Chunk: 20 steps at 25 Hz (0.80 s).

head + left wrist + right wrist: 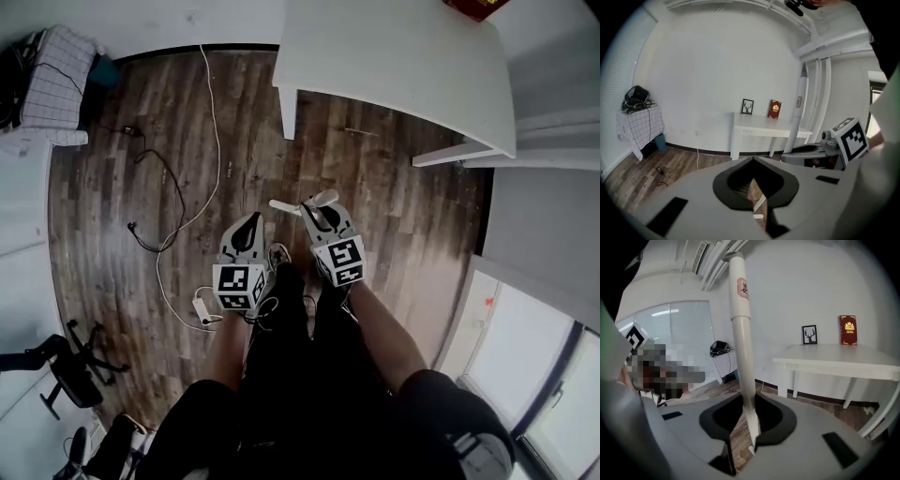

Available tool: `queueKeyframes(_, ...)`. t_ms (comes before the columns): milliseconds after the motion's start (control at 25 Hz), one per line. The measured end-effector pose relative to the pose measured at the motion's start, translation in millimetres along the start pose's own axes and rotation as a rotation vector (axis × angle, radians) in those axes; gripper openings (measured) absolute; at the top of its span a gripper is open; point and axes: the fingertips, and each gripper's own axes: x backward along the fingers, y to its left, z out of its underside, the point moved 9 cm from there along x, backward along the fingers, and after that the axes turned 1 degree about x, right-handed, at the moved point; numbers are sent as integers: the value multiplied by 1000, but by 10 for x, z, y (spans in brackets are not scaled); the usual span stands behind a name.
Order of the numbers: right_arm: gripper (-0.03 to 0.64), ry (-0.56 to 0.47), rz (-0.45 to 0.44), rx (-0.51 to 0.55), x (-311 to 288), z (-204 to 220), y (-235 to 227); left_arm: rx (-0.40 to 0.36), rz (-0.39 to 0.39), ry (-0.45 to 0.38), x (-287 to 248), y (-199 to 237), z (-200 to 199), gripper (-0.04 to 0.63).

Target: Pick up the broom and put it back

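The broom shows only as its white handle [740,333]. It stands upright between the jaws of my right gripper [750,427], which is shut on its lower part. From the head view the handle [321,198] appears as a short white stick at the tip of the right gripper [314,208]. The brush end is hidden. My left gripper [251,220] hangs just to the left of it, over the wooden floor. In the left gripper view, the left gripper [757,206] has its jaws a narrow gap apart, with only floor and a white cable showing through. That view also shows the handle [799,112] beside the right gripper's marker cube [851,138].
A white table [394,56] stands ahead against the wall, with a small picture frame [747,106] and a red book [774,109] on it. Cables [178,216] trail over the floor at left. A stand draped in checked cloth [56,80] fills the far left corner.
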Motion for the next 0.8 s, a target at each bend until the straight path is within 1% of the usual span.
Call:
queueKeyframes(120,98,11,4,-12,-157,92,-87,-11,2,19,-127,95,129,0)
queueKeyframes(280,98,31,-1,-17,-380,227,-183,16,-1,30,-282,208,330,0)
queueKeyframes(400,98,34,2,-35,-532,312,-303,17,7,45,-421,243,439,0)
queueKeyframes(520,98,32,2,-49,-706,344,-417,16,21,45,-569,304,474,0)
queueKeyframes(720,98,91,-33,-43,-1017,394,-517,7,52,49,-749,398,449,0)
queueKeyframes(800,99,79,-42,-40,-1117,382,-562,-6,77,52,-809,420,431,0)
